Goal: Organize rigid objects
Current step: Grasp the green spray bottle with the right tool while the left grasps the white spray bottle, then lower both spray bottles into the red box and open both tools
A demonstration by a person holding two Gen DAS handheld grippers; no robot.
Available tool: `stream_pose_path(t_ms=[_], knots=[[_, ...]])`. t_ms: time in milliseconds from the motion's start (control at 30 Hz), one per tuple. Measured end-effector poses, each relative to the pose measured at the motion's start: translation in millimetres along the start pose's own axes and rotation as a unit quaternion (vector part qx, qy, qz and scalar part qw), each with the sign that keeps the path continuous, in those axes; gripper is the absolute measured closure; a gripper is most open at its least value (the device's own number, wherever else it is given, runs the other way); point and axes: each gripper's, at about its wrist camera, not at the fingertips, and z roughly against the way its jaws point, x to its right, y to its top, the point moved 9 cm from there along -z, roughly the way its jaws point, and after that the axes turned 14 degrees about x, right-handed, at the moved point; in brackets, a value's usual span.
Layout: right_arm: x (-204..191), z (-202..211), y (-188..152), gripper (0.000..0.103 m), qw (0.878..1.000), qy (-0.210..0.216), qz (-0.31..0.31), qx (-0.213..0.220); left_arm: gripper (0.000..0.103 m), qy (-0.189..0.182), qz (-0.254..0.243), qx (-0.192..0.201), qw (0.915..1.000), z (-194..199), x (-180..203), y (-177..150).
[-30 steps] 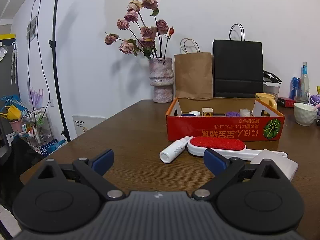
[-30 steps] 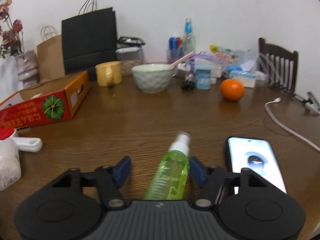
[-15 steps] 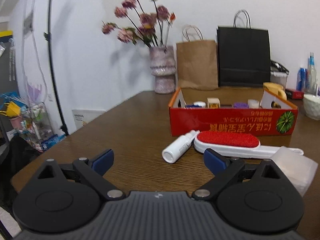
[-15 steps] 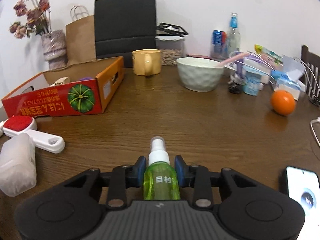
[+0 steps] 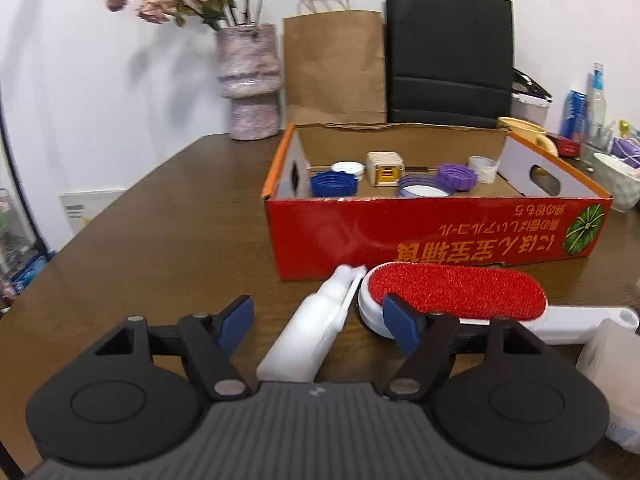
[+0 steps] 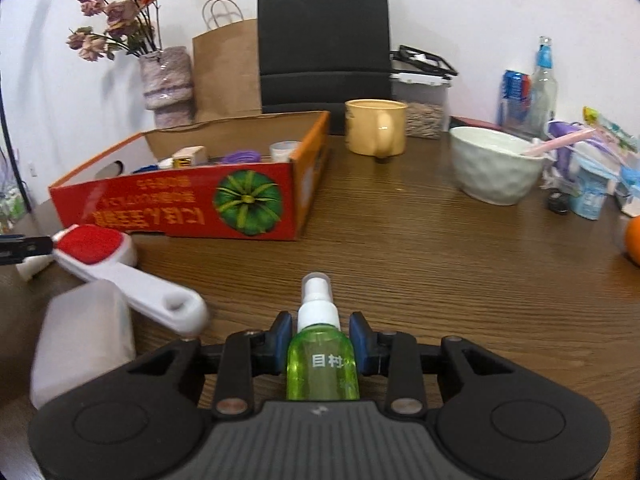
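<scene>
My right gripper [image 6: 320, 338] is shut on a green spray bottle [image 6: 322, 364], held above the table, nozzle forward. My left gripper [image 5: 318, 320] is open, its fingers on either side of a white bottle [image 5: 316, 328] that lies on the table. A red-and-white lint brush [image 5: 460, 294] lies just right of it, also in the right wrist view [image 6: 120, 268]. The red cardboard box [image 5: 420, 232] holds several caps and a small cube; it also shows in the right wrist view [image 6: 180, 208].
A translucent white container [image 6: 80, 340] lies by the brush handle. Behind the box stand a vase [image 5: 250, 80], a brown bag [image 5: 334, 64] and a black bag [image 5: 448, 52]. A yellow mug [image 6: 376, 126], a white bowl [image 6: 494, 170], bottles and an orange sit right.
My left gripper moved forward until the white bottle lies between its open fingers. My right gripper closed on the green bottle, lifted it and swung left toward the box.
</scene>
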Motion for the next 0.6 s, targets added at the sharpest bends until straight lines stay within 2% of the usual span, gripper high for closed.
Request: stream_pose_path(t_ms=[33, 100, 233, 267, 333, 367, 400, 500, 600], knots=[[-4.2, -1.1, 1.2, 0.073, 1.0, 0.002, 0.002, 0.001, 0.034, -0.008, -0.001, -0.002, 1.0, -1.5, -0.7, 0.9], [-12.0, -2.7, 4.3, 0.073, 1.0, 0.008, 0.004, 0.004, 0.047, -0.029, 0.006, -0.009, 0.9995, -2.1, -3.1, 0.9], [-22.5, -4.5, 9.4, 0.073, 1.0, 0.015, 0.006, 0.009, 0.049, -0.062, 0.003, -0.035, 0.9975, -4.8, -8.5, -12.3], [-24.5, -5.1, 9.9, 0.073, 1.0, 0.015, 0.006, 0.01, 0.054, -0.06, -0.003, -0.044, 0.9972, -8.9, -9.0, -16.4], [-27.7, -6.0, 10.5, 0.073, 1.0, 0.015, 0.007, 0.009, 0.058, -0.061, -0.005, -0.041, 0.9973, -13.7, -9.0, -17.1], [-28.6, -4.3, 11.7, 0.073, 1.0, 0.013, 0.008, 0.011, 0.072, -0.052, 0.0, -0.043, 0.9977, -14.0, -10.7, -15.4], [-29.6, -1.4, 14.0, 0.073, 1.0, 0.011, 0.008, 0.017, 0.075, -0.047, 0.008, -0.044, 0.9979, -11.9, -11.3, -13.7], [-32.0, 15.5, 24.0, 0.073, 0.999, 0.013, 0.004, 0.038, 0.075, -0.045, 0.037, -0.017, 0.9981, 6.6, -12.1, -6.0], [-38.0, 40.2, 35.9, 0.073, 0.998, 0.016, 0.01, 0.063, 0.075, -0.022, 0.044, 0.018, 0.9986, 39.3, -13.0, 3.9]])
